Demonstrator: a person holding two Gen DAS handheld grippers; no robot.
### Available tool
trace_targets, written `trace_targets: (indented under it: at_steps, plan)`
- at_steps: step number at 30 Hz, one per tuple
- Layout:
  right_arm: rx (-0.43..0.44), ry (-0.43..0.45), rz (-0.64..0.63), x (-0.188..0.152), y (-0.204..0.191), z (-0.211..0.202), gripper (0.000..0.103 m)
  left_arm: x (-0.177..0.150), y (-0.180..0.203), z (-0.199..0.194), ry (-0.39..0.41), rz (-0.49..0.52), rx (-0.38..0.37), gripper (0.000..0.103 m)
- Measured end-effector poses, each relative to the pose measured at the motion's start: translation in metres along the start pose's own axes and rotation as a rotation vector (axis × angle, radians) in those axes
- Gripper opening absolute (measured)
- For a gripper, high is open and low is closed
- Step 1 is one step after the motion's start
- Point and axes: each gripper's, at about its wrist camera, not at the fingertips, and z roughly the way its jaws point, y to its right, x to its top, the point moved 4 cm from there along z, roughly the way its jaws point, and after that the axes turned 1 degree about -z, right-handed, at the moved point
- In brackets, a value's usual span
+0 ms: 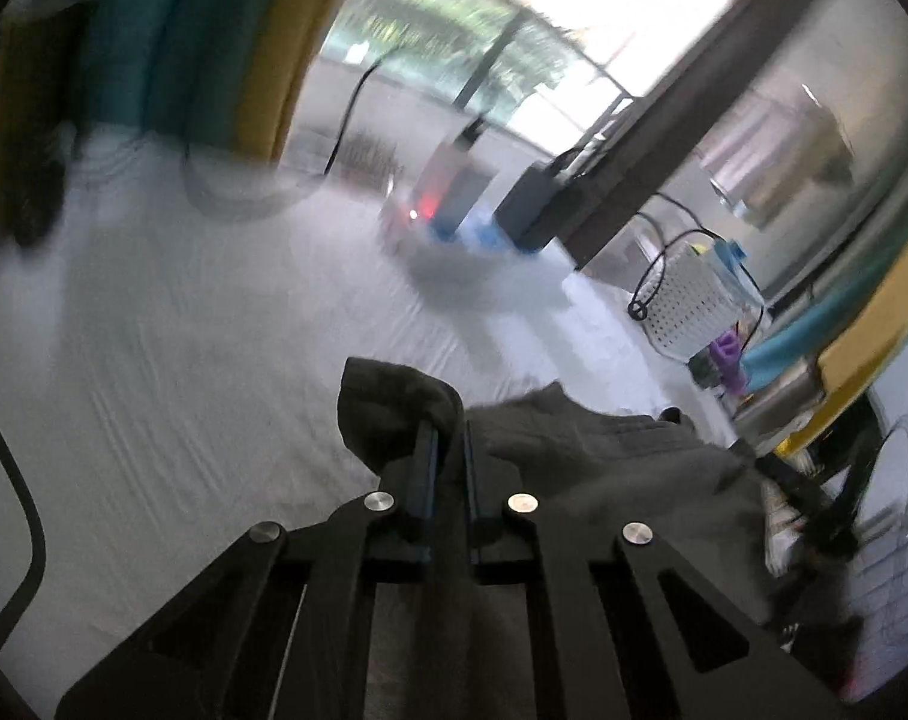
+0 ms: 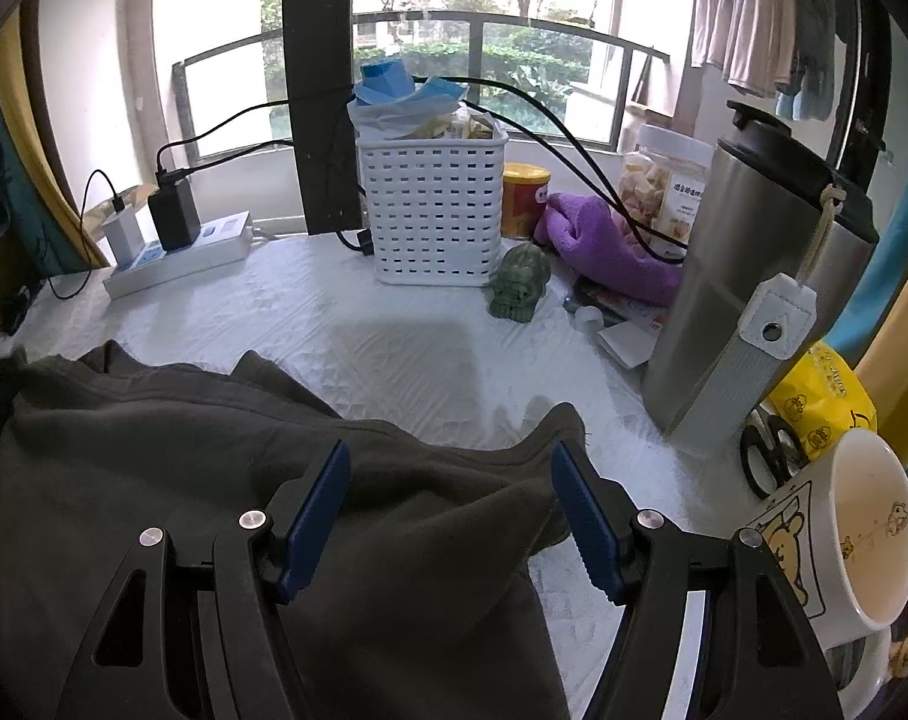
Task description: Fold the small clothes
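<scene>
L fingers (image 1: 421, 450) pinch garment (image 1: 574, 438); R fingers (image 2: 319, 498) wide.

Black angular linkages with triangular cut-outs and round silver screws on left gripper (image 1: 448, 444) and right gripper (image 2: 451, 480); ridged blue pads (image 2: 316, 516).

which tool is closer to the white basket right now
Right, as far as the views show. The right tool hangs open over the dark garment, the white basket straight ahead across the cloth. The left tool, shut on the garment, sees it farther off to its right.
</scene>
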Motion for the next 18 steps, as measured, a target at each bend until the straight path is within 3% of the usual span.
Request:
trace_targets:
  at_steps: [4,12,18]
  plan:
    - [-0.009,-0.010,0.013,-0.003,0.005,0.003,0.071,0.001,0.012,0.000,0.047,0.189,0.159,0.006]
    - [-0.012,-0.039,0.019,-0.012,0.005,0.007,0.072,-0.018,-0.019,0.016,-0.020,0.235,0.384,0.006]
    - [-0.013,-0.028,0.015,-0.016,0.002,-0.004,0.072,-0.027,-0.037,0.004,-0.053,0.177,0.383,0.008]
